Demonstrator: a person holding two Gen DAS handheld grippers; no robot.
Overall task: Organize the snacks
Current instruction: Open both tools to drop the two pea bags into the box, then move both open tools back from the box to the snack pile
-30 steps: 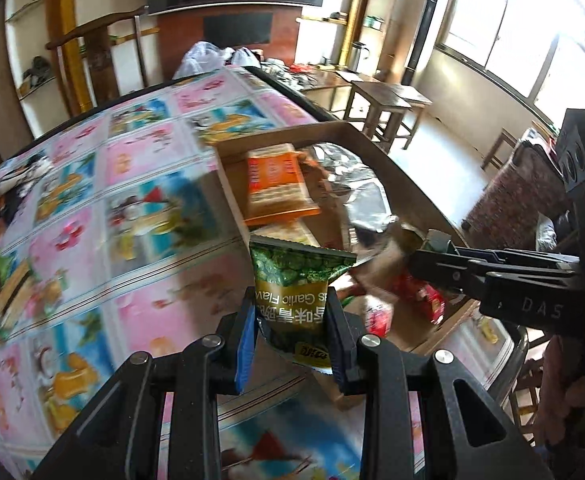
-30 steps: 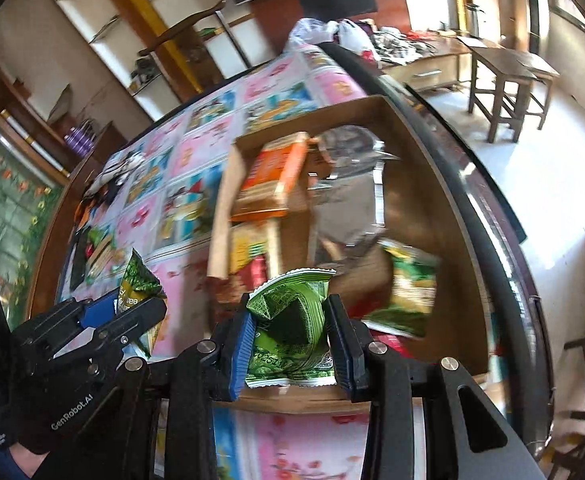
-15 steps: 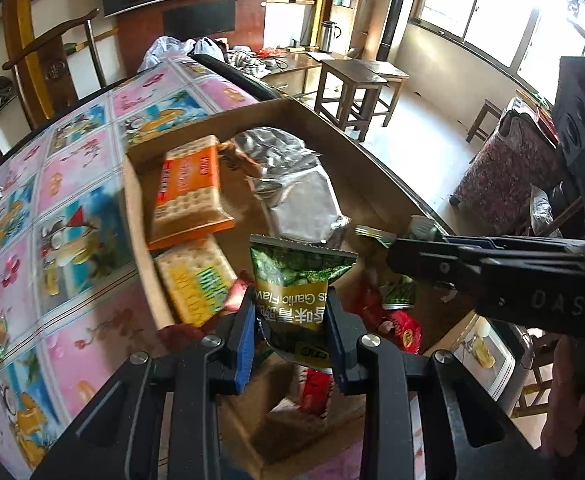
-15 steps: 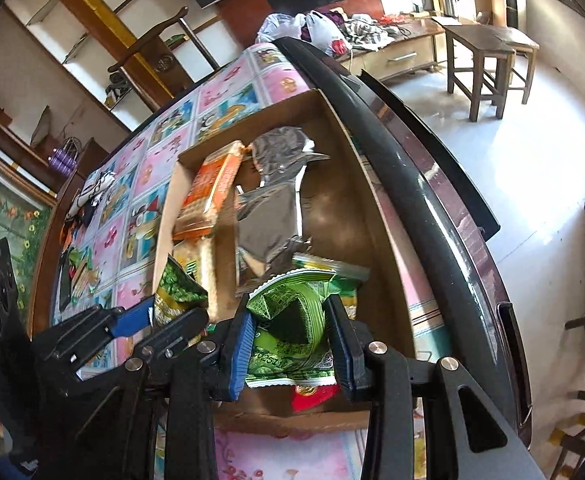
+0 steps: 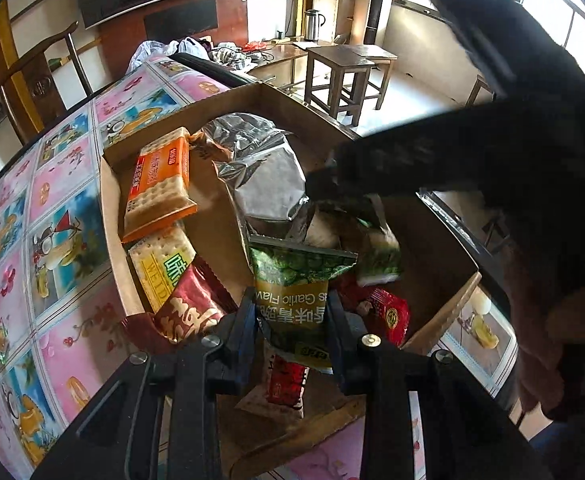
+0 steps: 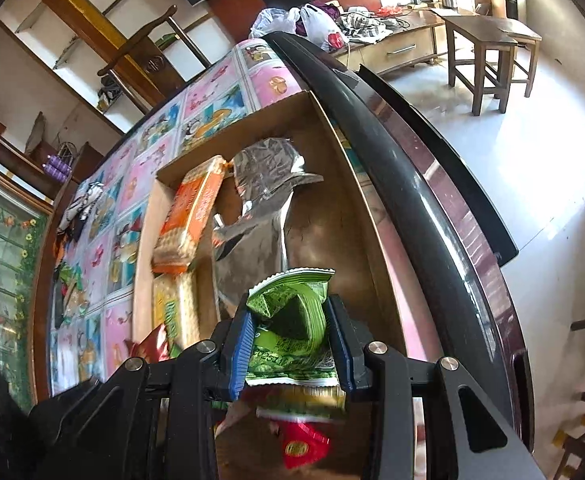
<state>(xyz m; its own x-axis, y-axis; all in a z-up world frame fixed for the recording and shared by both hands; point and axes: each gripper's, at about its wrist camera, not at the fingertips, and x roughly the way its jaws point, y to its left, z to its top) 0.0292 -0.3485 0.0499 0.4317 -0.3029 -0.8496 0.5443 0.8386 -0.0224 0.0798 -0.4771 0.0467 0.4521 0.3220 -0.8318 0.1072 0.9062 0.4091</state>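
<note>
I have both tongs loaded over the cardboard box on the worktop. The left tongs are pinched nearly closed on a green garlic-pea packet, which hangs above the near end of the box, over the red sachets. The right tongs are clamped on a crumpled green bag, held above the box's near right part, beside the silver foil pouch.

To do this drop well, I judge each packet should go down onto bare cardboard, not onto the pile. The orange cracker pack and the yellow cracker pack fill the left side, so the open brown floor on the right looks like the best spot for the crumpled bag. I would lower until the packets nearly touch, then release 1 at a time, keeping the 2 tongs clear of each other, since the right one crosses close above the box in the left view.
</note>
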